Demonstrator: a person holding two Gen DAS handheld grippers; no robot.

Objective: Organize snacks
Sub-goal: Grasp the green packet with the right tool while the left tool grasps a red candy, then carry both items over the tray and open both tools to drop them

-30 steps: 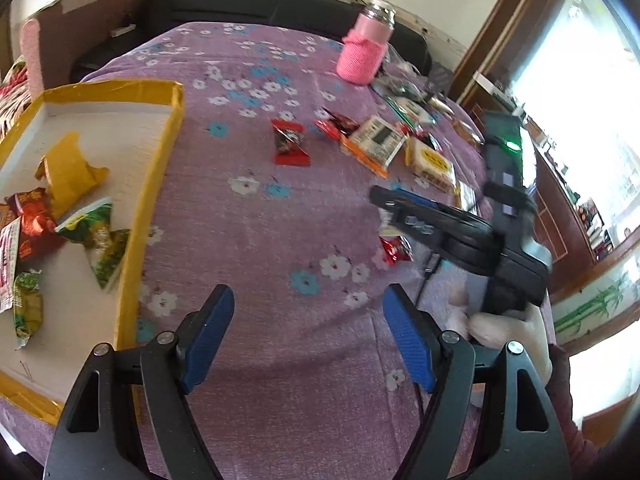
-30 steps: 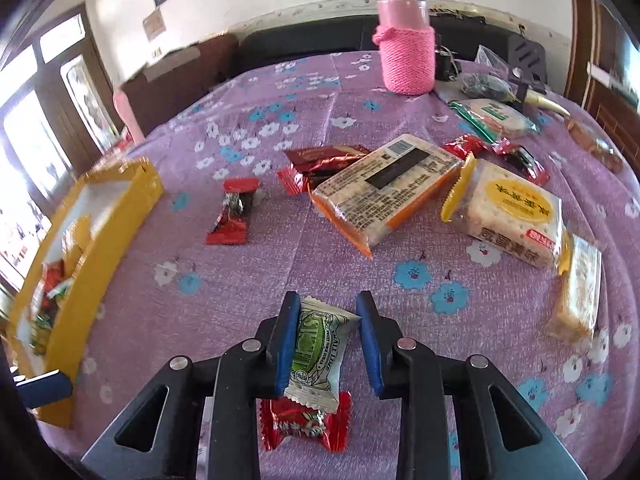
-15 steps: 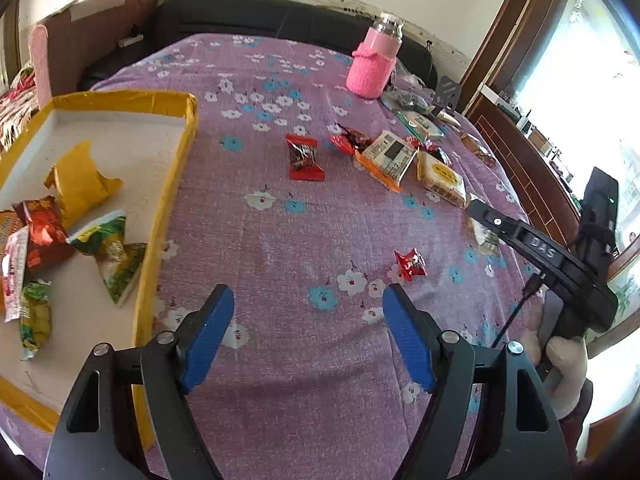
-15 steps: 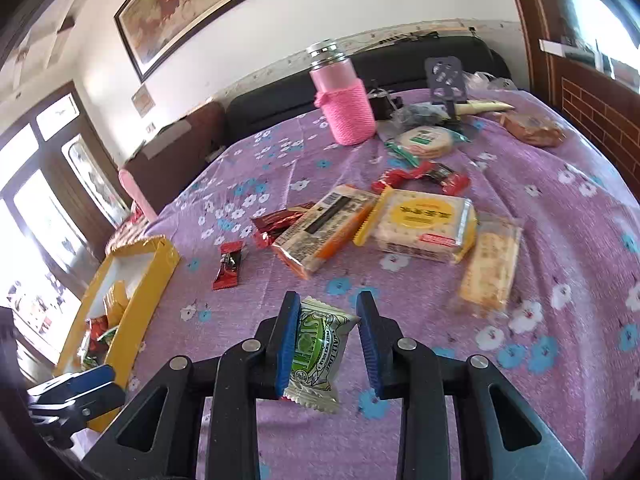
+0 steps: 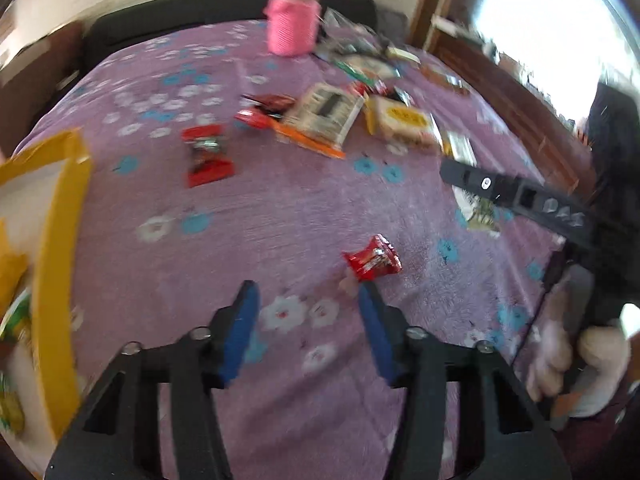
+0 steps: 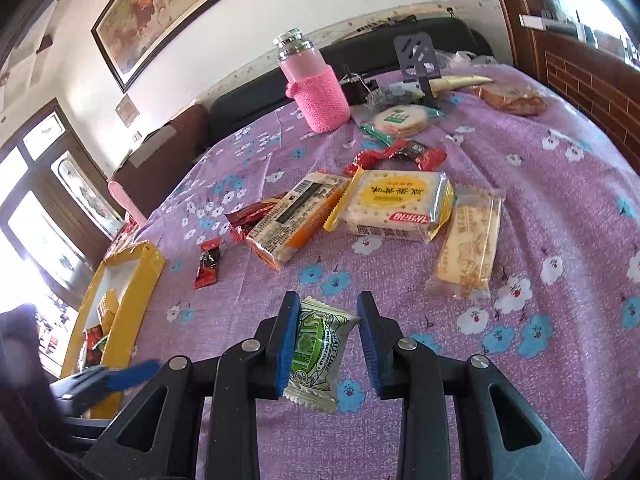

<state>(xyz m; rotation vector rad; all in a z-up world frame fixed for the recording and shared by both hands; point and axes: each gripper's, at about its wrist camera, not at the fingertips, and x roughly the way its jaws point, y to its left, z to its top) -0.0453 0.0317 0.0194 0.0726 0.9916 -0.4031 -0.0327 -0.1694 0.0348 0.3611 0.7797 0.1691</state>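
Purple floral cloth is covering the table (image 6: 560, 208). Above it the right gripper (image 6: 328, 344) is clenched on a green candy packet (image 6: 316, 356), carrying it clear of the table. The left gripper (image 5: 306, 332), its jaws just narrowing on nothing, is nearing a red candy (image 5: 372, 258) that sat farther off earlier, beside the yellow box (image 5: 56, 272).

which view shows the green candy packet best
The right wrist view: the green candy packet hangs sharp and close, clamped in the right tool, its label showing. In the left wrist view it is only a blurred sliver behind the right tool's finger.
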